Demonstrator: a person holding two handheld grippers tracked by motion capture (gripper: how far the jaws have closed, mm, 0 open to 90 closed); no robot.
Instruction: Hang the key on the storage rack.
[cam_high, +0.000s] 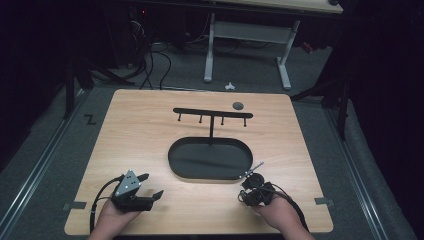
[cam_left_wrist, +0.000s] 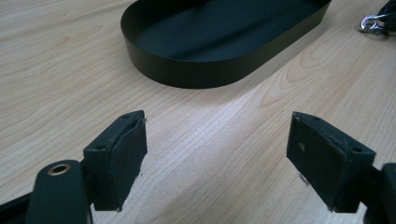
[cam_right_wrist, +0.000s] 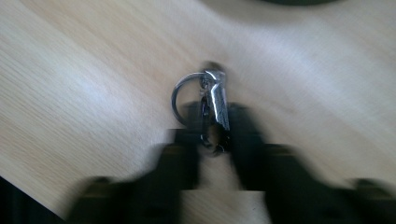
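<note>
Wooden table (cam_high: 145, 130), pale grain, rounded corners, matte laminate look. On it, centre: black oval tray (cam_high: 177, 161), low straight wall, smooth dark floor. Behind the tray, a black T-shaped hook rack (cam_high: 212, 114), thin post, crossbar with four small pegs hanging down. Small dark grey disc (cam_high: 238, 105) just beyond the bar's right end.

Left gripper (cam_high: 148, 186) near the table's front left, grey three-cornered plate on top, jaws spread wide over bare wood; pads (cam_left_wrist: 125, 158) dull black, rubbery, edges worn. Tray well ahead of it.

Right gripper (cam_high: 251, 176) by the tray's front right rim, jaws narrowed on a metal key ring with clip (cam_right_wrist: 210, 107), shiny silver; view blurred, so the grip looks firm but contact is not certain. No legible writing.
</note>
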